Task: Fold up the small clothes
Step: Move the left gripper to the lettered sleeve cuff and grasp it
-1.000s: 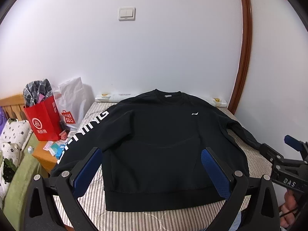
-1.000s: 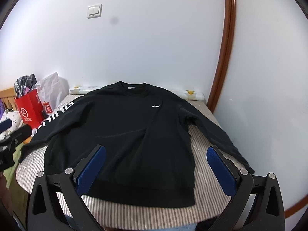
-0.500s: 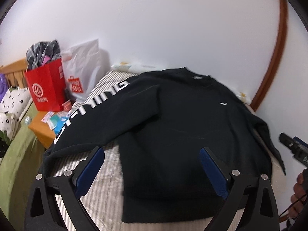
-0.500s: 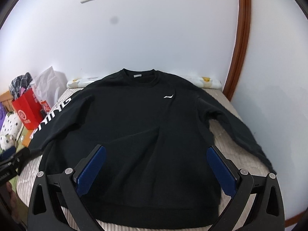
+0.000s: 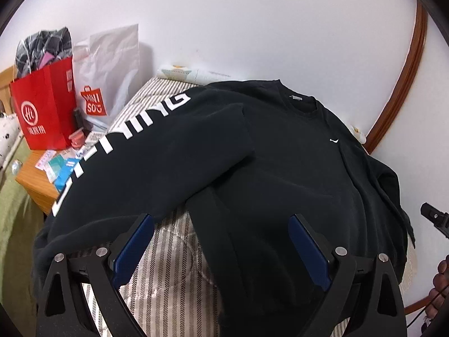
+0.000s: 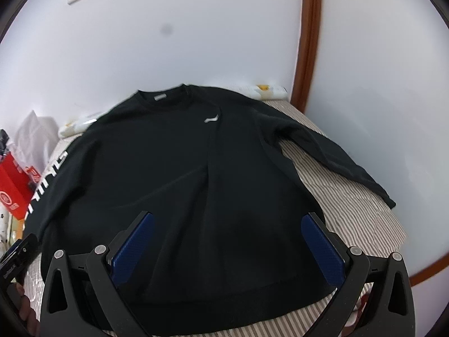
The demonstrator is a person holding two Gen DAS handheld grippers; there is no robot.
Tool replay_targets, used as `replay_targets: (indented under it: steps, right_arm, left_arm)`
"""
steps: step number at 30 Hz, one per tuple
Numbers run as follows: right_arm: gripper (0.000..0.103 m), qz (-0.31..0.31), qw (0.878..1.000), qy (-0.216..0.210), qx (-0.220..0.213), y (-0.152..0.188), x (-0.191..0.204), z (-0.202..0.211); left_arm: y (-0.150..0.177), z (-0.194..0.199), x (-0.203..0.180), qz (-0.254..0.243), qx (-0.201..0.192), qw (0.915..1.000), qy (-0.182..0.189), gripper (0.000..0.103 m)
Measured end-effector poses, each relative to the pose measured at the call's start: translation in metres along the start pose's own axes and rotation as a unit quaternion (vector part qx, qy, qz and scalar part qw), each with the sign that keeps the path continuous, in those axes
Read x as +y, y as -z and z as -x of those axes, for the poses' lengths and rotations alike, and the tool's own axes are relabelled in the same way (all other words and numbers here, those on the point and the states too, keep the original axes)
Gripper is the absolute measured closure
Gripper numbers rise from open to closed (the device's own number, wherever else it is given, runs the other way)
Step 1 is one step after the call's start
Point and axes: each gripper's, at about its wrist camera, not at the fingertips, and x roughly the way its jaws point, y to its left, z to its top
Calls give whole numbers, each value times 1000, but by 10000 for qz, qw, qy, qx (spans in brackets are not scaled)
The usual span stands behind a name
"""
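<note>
Sweatshirt (image 5: 280,168), black, lying spread flat on striped bed (image 5: 168,266); folding not yet begun. Left tongs (image 5: 221,250) and right tongs (image 6: 227,247) hovering agape, gripping nothing.

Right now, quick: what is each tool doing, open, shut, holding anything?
Left tool: open, nothing held, above the black long-sleeved sweatshirt.
Right tool: open, nothing held, over the sweatshirt's hem.
</note>
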Motion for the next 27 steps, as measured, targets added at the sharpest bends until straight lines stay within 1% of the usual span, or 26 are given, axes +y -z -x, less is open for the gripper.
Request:
replay_targets:
  steps: [2, 6, 13, 17, 21, 27]
  right_arm:
    - [0, -66, 9999, -8, 86, 3, 3, -4]
    - [0, -119, 9993, -84, 351, 10, 13, -13]
    - [0, -232, 9991, -255, 266, 25, 25, -9]
    - [0, -326, 9990, -259, 135, 26, 22, -2]
    - [0, -405, 9987, -290, 60, 27, 19, 4]
    - [1, -331, 9985, -442, 38, 28, 22, 4]
  left_arm:
    - [4, -7, 9, 137, 100, 9999, 17, 7]
    - [11, -13, 27, 360, 176, 9992, -9, 7]
    - [21, -15, 47, 498, 247, 9985, 3, 7]
    - [24, -13, 51, 569, 246, 9980, 123, 7]
    - [27, -10, 52, 597, 231, 9978, 140, 7]
    - [29, -5, 57, 679, 198, 9974, -145, 7]
